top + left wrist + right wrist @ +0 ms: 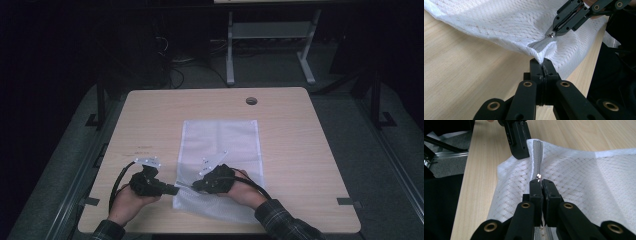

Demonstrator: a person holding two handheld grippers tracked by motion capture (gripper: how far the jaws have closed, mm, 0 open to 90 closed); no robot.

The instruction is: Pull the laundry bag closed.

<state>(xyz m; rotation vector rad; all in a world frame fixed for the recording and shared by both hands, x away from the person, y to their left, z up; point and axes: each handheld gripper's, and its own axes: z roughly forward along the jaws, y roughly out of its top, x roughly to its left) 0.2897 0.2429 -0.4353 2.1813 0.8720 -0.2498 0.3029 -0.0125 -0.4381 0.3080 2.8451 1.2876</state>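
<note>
High view: fixed above the near edge of the surface, facing forward and down, far off. Left gripper view: very close, looking along own jaws toward the right gripper. Right gripper view: equally close, facing the left gripper. Shared by all: the mesh bag, its zipper corner.

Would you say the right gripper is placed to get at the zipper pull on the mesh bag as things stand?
Probably yes: the right gripper is already shut at the zipper pull, with nothing between them. The left gripper pinches the mesh bag at its corner, beside the zipper's end.
</note>
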